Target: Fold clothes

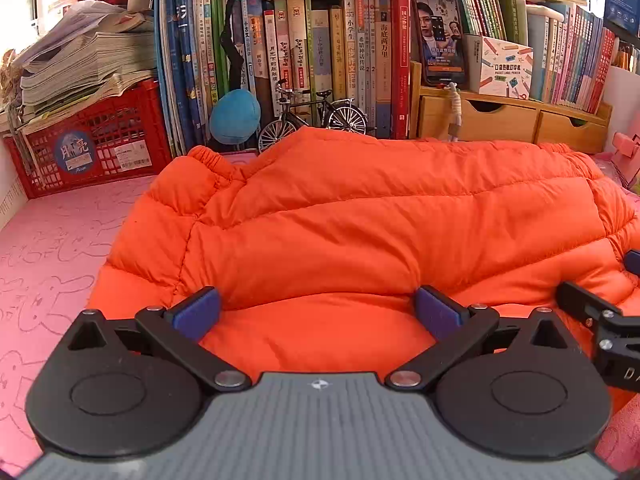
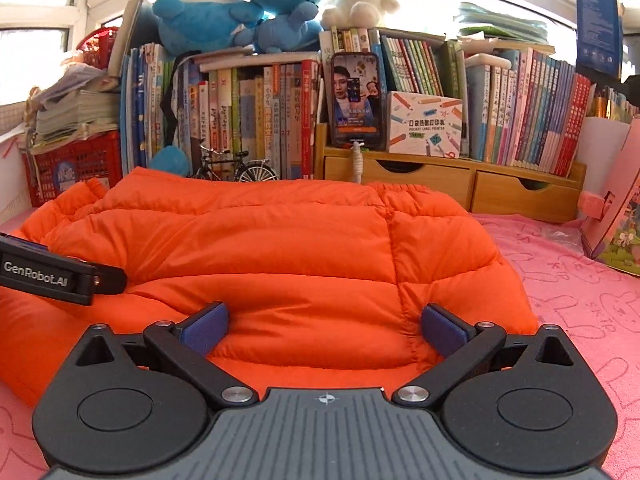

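Observation:
An orange puffer jacket lies folded on the pink mat, filling the middle of both views; it also shows in the right wrist view. My left gripper is open, its blue pads spread wide over the jacket's near edge, holding nothing. My right gripper is open too, pads wide apart at the jacket's near right edge. The right gripper's body shows at the left view's right edge; the left gripper's body shows at the right view's left edge.
A red crate with stacked papers stands back left. Books, a phone, a model bicycle and wooden drawers line the back. A pink box stands at right. Plush toys sit on top.

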Demonstrator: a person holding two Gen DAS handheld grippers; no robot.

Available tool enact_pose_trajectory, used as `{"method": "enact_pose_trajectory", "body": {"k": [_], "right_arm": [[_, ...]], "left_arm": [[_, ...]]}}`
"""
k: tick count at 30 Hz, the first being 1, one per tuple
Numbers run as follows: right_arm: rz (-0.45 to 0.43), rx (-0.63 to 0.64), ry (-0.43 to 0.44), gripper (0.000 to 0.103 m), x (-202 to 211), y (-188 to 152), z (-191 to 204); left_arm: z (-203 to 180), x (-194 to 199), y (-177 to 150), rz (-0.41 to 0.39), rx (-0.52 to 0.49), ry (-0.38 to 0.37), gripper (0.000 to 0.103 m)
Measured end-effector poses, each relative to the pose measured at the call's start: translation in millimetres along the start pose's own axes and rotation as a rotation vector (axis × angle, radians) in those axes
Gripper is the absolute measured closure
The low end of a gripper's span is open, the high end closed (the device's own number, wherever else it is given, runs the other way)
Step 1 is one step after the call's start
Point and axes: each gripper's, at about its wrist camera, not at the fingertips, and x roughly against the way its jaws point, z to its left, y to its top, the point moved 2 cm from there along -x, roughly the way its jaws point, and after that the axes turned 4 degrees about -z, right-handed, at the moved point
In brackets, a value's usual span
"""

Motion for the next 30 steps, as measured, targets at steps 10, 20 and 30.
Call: {"method": "enact_pose_trajectory", "body": {"k": [10,20,30], "right_arm": [[0.092,-0.203,-0.188,0.000,12.0,-8.4,-97.7],[0.026,-0.033,-0.029,0.000,75.9,-11.3,-111.5],[0.133,0.156,0.343,0.000,105.2,-43.6,-58.7]], "left_arm": [[121.5,24.6,-23.3,0.025,0.223,0.134,0.000],[162.7,82.4,-38.8,0.021,0.363,0.140,0.000],[63.8,105.1,-70.0,0.075,0.100,-0.064,0.000]]}}
